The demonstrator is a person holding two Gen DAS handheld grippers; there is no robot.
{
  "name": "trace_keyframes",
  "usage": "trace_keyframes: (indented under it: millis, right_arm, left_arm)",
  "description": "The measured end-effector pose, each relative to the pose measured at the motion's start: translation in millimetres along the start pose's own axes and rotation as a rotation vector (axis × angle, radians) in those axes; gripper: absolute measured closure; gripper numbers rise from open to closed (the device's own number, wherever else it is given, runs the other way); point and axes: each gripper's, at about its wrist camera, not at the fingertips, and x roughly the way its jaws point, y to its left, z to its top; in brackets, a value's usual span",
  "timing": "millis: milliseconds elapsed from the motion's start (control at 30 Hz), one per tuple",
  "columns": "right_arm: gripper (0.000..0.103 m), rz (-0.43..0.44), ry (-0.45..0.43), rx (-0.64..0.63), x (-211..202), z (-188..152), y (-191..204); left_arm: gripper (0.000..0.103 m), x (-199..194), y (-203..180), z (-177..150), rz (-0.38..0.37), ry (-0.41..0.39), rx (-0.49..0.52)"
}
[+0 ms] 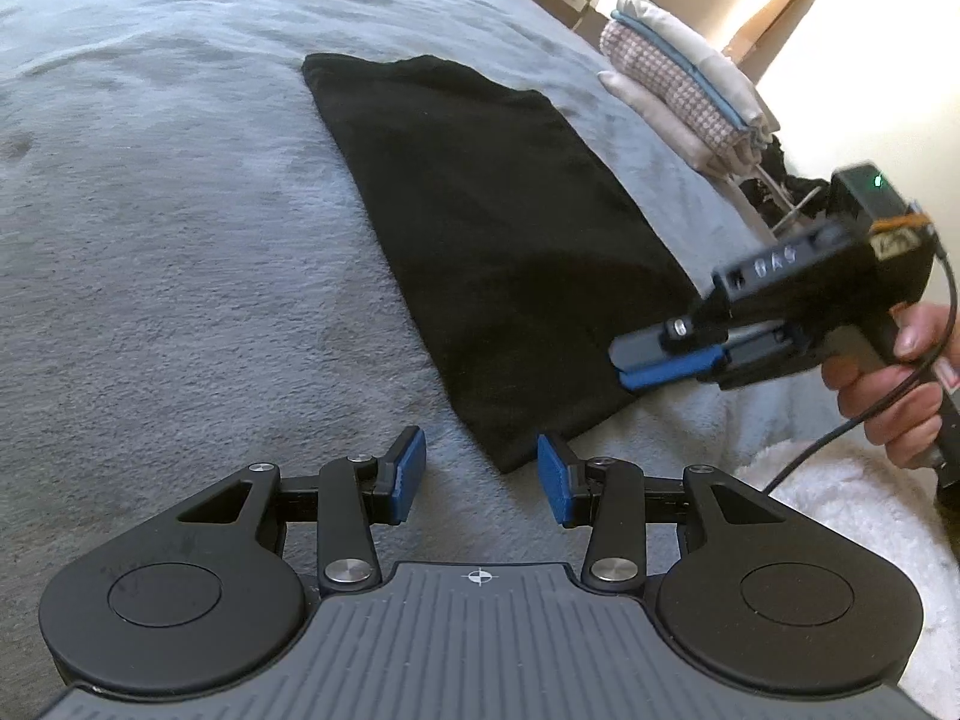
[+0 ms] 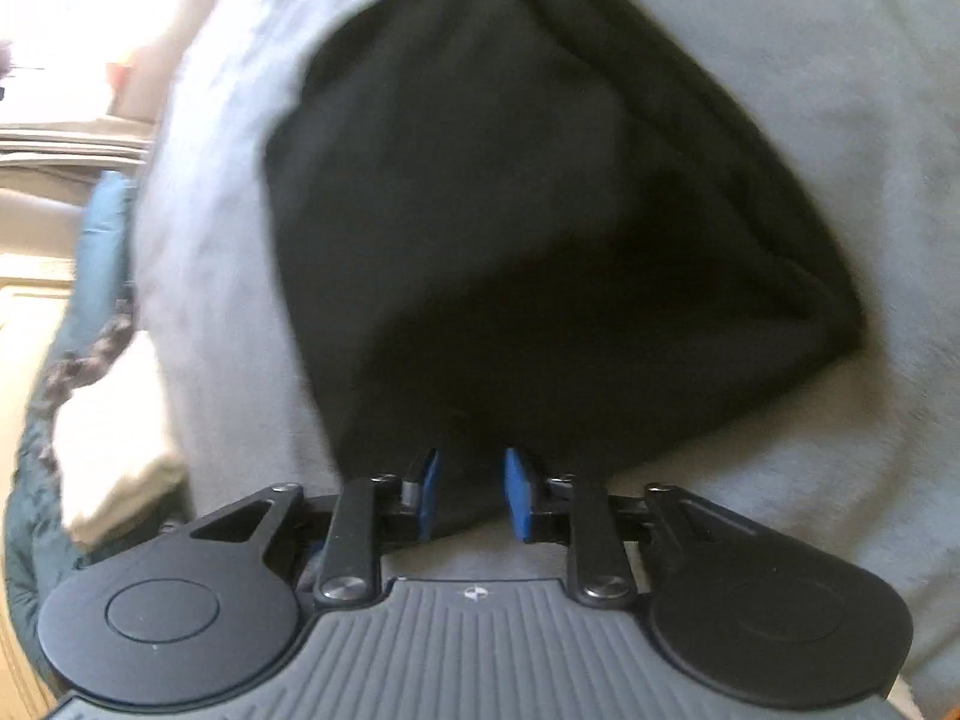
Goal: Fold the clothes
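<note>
A black garment (image 1: 480, 228) lies folded into a long rectangle on the grey blanket (image 1: 180, 210). My left gripper (image 1: 480, 474) hovers over the blanket just short of the garment's near corner, open, with nothing between its blue pads. My right gripper (image 1: 621, 369) reaches in from the right, held by a hand (image 1: 888, 396), with its tips at the garment's near right edge. In the right wrist view the black garment (image 2: 540, 240) fills the middle, and a bunch of its near edge sits between the pads of the right gripper (image 2: 471, 492), which look shut on it.
A stack of folded clothes (image 1: 684, 84) rests at the blanket's far right edge. A white fluffy cloth (image 1: 840, 510) lies near right under the hand and its cable. The right wrist view shows teal fabric (image 2: 96, 252) and a white cloth (image 2: 108, 480) at the left.
</note>
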Motion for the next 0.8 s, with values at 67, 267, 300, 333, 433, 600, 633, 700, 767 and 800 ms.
trace_keyframes:
  millis: [67,267,300,333,433,600,633,700,767,800]
  right_arm:
    - [0.083,-0.05,-0.013,-0.026,-9.4,-4.7,6.0]
    - [0.082,0.009,-0.095,-0.108,-17.7,-15.4,37.4]
    - [0.082,0.041,-0.102,-0.116,-11.9,-17.1,43.3]
    - [0.082,0.067,-0.105,-0.123,-4.7,-18.4,48.3]
    - [0.083,0.133,-0.07,-0.108,23.0,-18.2,53.9]
    - [0.088,0.04,0.046,-0.122,52.6,-28.7,47.3]
    - [0.088,0.021,0.063,-0.138,51.2,-32.5,49.4]
    - [0.086,-0.015,0.081,-0.176,47.1,-39.2,54.5]
    - [0.086,-0.015,0.048,-0.229,39.5,-42.0,65.0]
    - [0.086,-0.008,0.026,-0.253,36.3,-42.2,70.9]
  left_arm:
    - [0.062,-2.3,4.3,1.7,0.0,-0.005,-0.006]
    - [0.062,-7.0,17.8,9.2,0.018,-0.013,-0.05]
    - [0.062,-8.2,19.0,9.8,0.02,-0.016,-0.055]
    - [0.062,-9.6,19.8,10.0,0.021,-0.018,-0.059]
    - [0.062,-12.8,21.3,10.2,0.029,-0.022,-0.062]
    - [0.062,-17.2,27.2,10.0,0.059,-0.028,-0.067]
    - [0.062,-18.7,29.8,9.6,0.058,-0.031,-0.076]
    - [0.062,-19.7,33.6,9.9,0.056,-0.034,-0.092]
    - [0.062,-19.4,35.5,10.3,0.052,-0.033,-0.104]
    - [0.062,-19.1,36.2,10.5,0.051,-0.032,-0.109]
